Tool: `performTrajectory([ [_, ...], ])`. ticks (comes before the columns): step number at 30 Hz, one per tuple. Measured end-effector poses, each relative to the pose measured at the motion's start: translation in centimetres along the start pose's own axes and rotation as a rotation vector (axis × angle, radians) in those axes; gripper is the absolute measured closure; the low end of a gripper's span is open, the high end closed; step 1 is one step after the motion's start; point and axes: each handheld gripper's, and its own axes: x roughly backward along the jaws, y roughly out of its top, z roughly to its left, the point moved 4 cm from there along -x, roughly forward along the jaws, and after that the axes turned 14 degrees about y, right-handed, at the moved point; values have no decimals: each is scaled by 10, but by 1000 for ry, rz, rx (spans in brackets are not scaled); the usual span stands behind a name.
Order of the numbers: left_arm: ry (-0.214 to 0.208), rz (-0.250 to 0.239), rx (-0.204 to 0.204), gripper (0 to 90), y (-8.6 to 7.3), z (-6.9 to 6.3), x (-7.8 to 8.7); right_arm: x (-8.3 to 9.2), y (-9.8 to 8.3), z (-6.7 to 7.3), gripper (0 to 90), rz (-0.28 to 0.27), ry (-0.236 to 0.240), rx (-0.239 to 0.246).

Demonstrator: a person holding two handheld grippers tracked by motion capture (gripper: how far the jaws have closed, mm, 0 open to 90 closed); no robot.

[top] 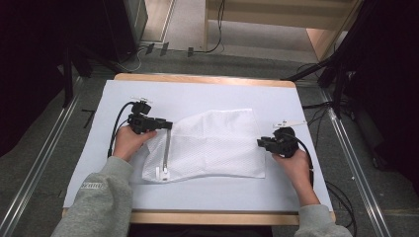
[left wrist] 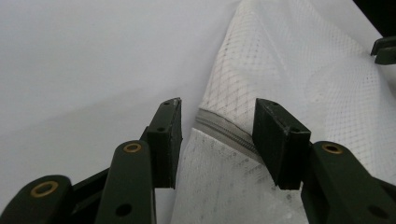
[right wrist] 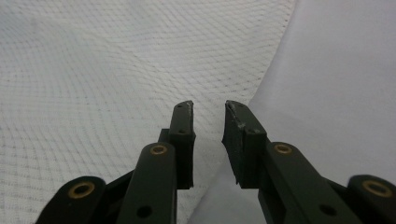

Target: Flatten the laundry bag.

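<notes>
Your left hand-held gripper [left wrist: 217, 135] stands apart, its jaws either side of the zipper [left wrist: 224, 133] on the white mesh bag [left wrist: 289, 70], not yet pressing it. Your right hand-held gripper [right wrist: 208, 140] is slightly apart too, straddling the bag's near edge with nothing clamped. Beyond both, the bag lies flat on the surface [top: 207, 94]. Close the left too shallow and I judge you will pinch loose mesh, bunching the bag instead of catching the zipper.
</notes>
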Motion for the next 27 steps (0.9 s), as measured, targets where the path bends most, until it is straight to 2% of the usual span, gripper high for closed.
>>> performTrajectory([
  [6, -29, 39, -23, 521, -5, -5, -12, 4, -7, 1, 734, 4, -12, -10],
  [11, -38, 57, -33, 535, -8, -8, -16, 7, -10, -1, 733, 2, -18, -13],
  [13, -42, 61, -37, 578, -8, -8, -16, 7, -10, -1, 732, 2, -20, -15],
  [14, -37, 84, -54, 623, -11, -10, -18, 7, -10, -1, 732, 4, -19, -16],
  [15, -37, 84, -54, 678, -11, -10, -18, 7, -10, -1, 732, 4, -19, -16],
  [16, -54, 99, -57, 715, -12, -13, -20, 6, -10, -1, 732, 5, -16, -18],
  [17, -54, 99, -57, 794, -12, -13, -20, 6, -10, -1, 732, 5, -16, -18],
  [18, -46, 105, -73, 794, -13, -14, -20, 5, -10, -1, 732, 4, -15, -13],
  [19, -42, 109, -88, 843, -13, -15, -20, 4, -10, 0, 732, 7, -14, -13],
  [20, -43, 103, -83, 900, -12, -15, -19, 3, -9, 1, 731, 8, -10, -9],
  [25, -51, 70, -77, 900, -7, -14, -8, 2, -8, 1, 731, 10, -7, -10],
  [27, -46, 38, -77, 900, -4, -13, 2, 2, -8, 1, 731, 10, -6, -10],
])
